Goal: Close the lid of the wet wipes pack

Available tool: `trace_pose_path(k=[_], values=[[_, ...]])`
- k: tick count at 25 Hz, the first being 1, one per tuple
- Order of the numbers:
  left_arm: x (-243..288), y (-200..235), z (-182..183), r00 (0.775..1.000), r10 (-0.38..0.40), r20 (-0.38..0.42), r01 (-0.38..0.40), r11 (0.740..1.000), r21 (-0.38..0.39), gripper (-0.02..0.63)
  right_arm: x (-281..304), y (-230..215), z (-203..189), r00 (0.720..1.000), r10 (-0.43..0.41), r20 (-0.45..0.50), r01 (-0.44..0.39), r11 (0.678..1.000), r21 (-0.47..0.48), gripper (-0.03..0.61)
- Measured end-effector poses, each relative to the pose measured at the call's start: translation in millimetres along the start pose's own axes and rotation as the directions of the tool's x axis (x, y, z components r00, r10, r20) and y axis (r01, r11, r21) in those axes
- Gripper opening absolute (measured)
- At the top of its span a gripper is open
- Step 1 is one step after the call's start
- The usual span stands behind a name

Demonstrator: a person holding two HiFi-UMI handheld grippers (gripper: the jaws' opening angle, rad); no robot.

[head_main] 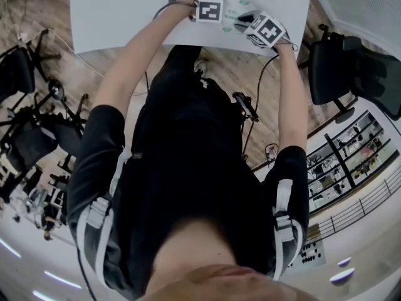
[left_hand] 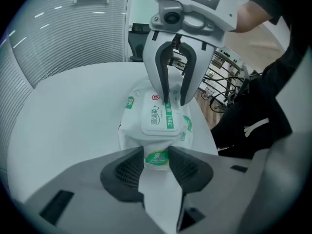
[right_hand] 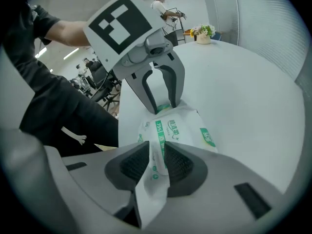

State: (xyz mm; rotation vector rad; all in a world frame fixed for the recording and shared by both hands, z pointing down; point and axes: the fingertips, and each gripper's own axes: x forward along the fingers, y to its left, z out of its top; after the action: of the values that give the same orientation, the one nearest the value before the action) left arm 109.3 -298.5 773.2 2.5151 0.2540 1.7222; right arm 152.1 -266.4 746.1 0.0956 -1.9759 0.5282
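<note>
A white wet wipes pack (left_hand: 156, 123) with green print lies on the white table (left_hand: 73, 116), close to the edge on the person's side. Its white lid (left_hand: 158, 120) lies flat on top of the pack. My left gripper (left_hand: 157, 161) is shut on one end seam of the pack, by a green label. My right gripper (right_hand: 157, 162) is shut on the opposite end, and the film there is crumpled between its pads. Each gripper appears in the other's view, at the far end of the pack. In the head view the pack (head_main: 235, 10) shows between the two marker cubes.
A small pot of flowers (right_hand: 204, 34) stands at the far side of the table. Black office chairs (head_main: 341, 68) stand on the wooden floor beside the table, with another chair (head_main: 15, 74) on the left. A shelf unit (head_main: 344, 162) lies to the right.
</note>
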Motion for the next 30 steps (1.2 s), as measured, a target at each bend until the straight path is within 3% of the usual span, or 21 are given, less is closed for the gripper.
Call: trace_pose_path(k=[5,8,12,23,27,30], values=[[-2,6,1,0.999,0.025,0.021,-0.025,1.000,0.008,0.175,8,-5,-3,0.985,-0.140,-0.100,0.134,0.989,-0.065,0.095],[0,2,1,1.000,-0.008,0.011,0.008,1.000,-0.003,0.175,10,-6,-2,0.969,-0.200,-0.147,0.184,0.976,-0.119,0.087],[-1,7,5,0.999,0.018,0.035,-0.018,1.000,0.009,0.175,14,-7,-4,0.947,-0.264,-0.182,0.235,0.958,-0.165,0.087],[-3,3,-1,1.000,0.018,0.018,-0.018,1.000,0.002,0.175,19,-4,-2,0.934,-0.313,-0.174,0.287,0.945,-0.159,0.091],[-6,-1,1,0.999,0.046,0.024,-0.046,0.999,-0.006,0.175,9,-1,-3,0.944,-0.308,-0.116,0.298,0.950,-0.097,0.097],[-15,-3,-5,0.994,0.106,-0.005,-0.106,0.993,-0.053,0.171,-10,8,0,0.930,-0.364,-0.046,0.361,0.931,-0.058,0.115]])
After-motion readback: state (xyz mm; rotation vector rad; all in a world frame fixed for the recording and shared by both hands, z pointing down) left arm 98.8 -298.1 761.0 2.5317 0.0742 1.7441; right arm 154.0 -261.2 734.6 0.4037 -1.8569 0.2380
